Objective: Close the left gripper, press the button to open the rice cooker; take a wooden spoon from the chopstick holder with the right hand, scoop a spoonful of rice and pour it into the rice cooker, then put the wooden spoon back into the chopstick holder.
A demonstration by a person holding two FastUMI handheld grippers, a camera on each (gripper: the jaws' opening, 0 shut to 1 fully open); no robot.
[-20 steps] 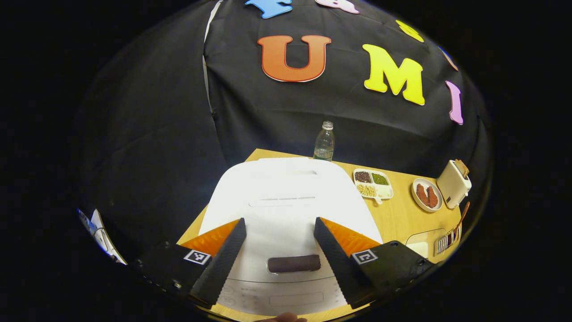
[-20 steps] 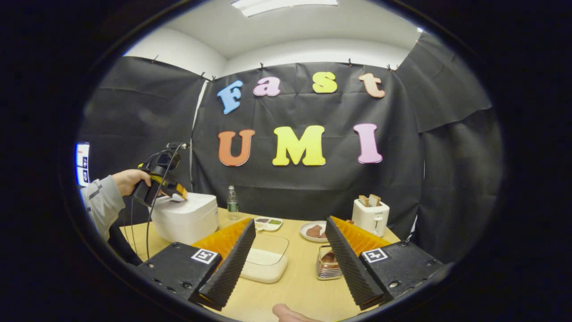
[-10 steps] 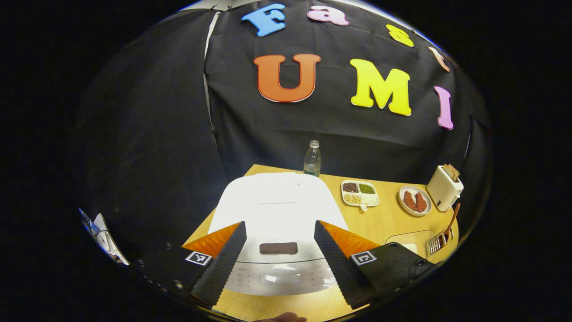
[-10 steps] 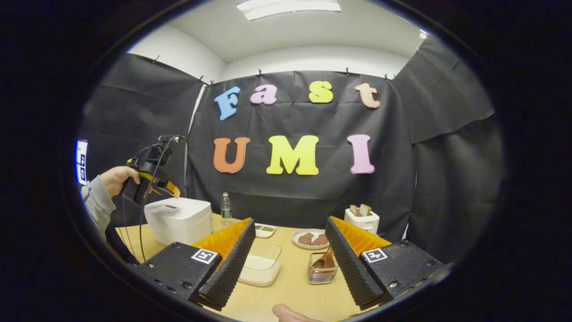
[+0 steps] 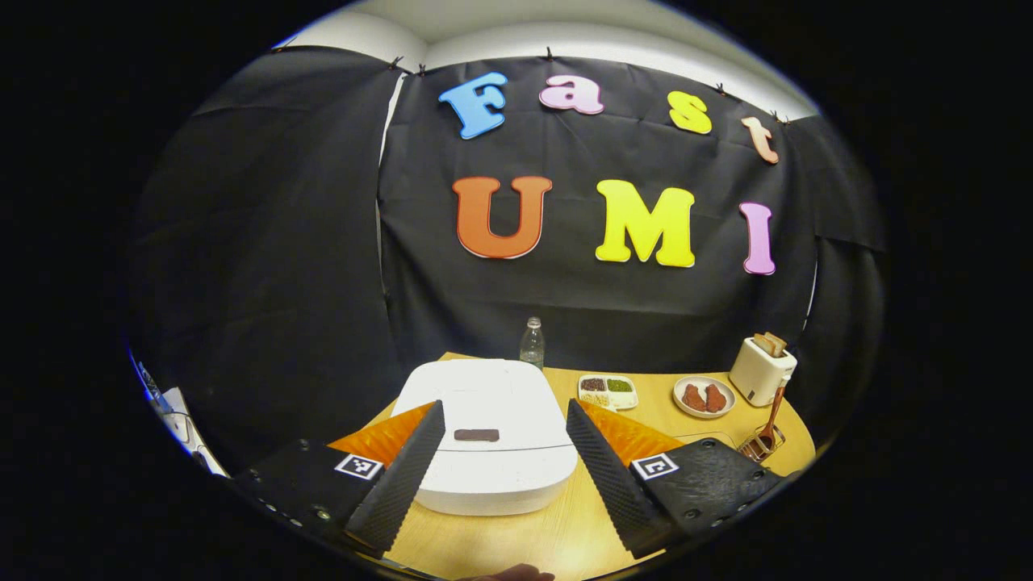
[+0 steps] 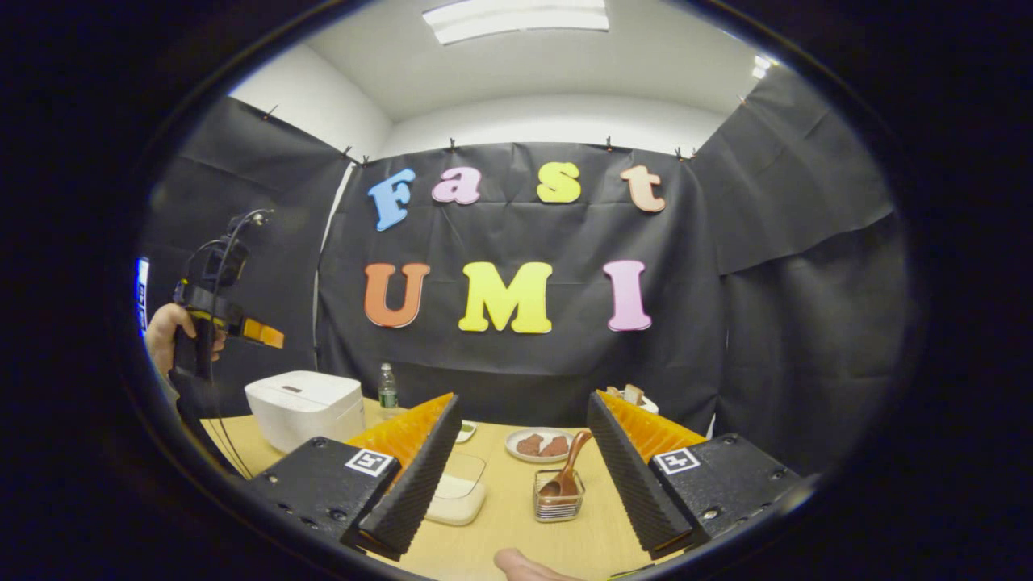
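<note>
Wooden spoon [image 6: 565, 470] stands bowl-down in the chopstick holder [image 6: 558, 506], handle leaning up-right. Likely light and stiff (smooth, may slip), so pinch mid-handle. Right gripper [image 6: 523, 472] spread, empty, near the holder. Left gripper [image 5: 504, 464] also spread, off the rice cooker [image 5: 490, 440]; lid down.

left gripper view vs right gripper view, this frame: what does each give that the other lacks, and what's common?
Left gripper view: the divided dish of beans and the toaster with bread, both unobstructed.
Right gripper view: the left gripper held up in a hand, white rice in the clear container, the ceiling light.
Shared: rice cooker, lid down; bottle; plate; wooden spoon standing in its holder.
</note>
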